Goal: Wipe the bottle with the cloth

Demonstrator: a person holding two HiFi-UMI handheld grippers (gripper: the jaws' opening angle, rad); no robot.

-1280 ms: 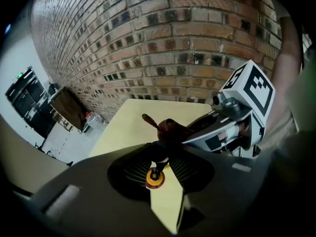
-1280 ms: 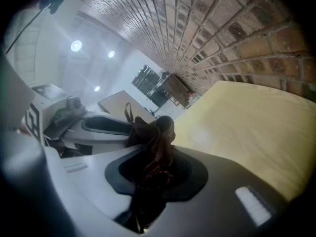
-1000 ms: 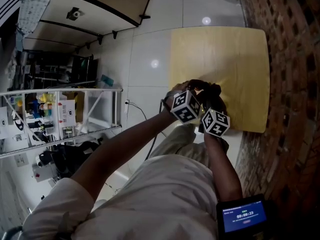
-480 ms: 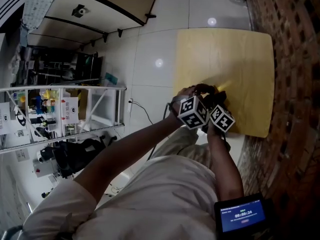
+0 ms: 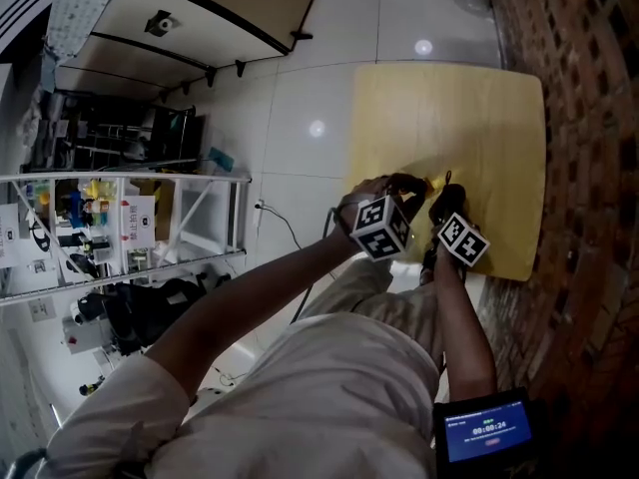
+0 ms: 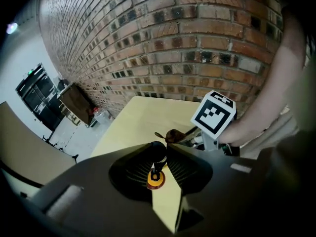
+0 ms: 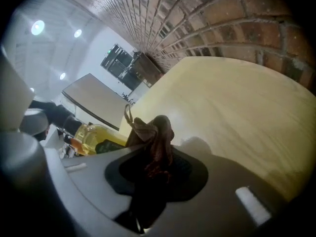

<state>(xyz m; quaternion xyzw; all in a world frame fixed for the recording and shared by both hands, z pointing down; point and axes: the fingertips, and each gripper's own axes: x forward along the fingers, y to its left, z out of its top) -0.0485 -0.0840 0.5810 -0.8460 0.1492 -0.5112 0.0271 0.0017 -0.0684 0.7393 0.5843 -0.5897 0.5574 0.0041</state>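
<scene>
My left gripper [image 6: 160,152] is shut on the neck of the bottle [image 6: 155,179], whose black cap and orange collar show between the jaws. In the right gripper view the bottle [image 7: 96,138] is yellow with a dark label, lying tilted at the left. My right gripper [image 7: 155,158] is shut on a bunched brown cloth [image 7: 157,131], held just above the yellow table [image 7: 237,112] and a little apart from the bottle. In the head view the left gripper [image 5: 399,196] and right gripper [image 5: 446,198] hover side by side over the table's near edge, a bit of the bottle [image 5: 431,183] between them.
A brick wall [image 5: 589,118] runs along the table's right side. White tiled floor [image 5: 300,118] lies to the left, with a metal shelf rack [image 5: 120,228] full of items and another table [image 5: 200,8] beyond. A small screen [image 5: 486,430] sits at the bottom right.
The right gripper with the cloth has drawn away from the left gripper, to the right and lower, opening a gap between the two. The left gripper has stayed put on the bottle.
</scene>
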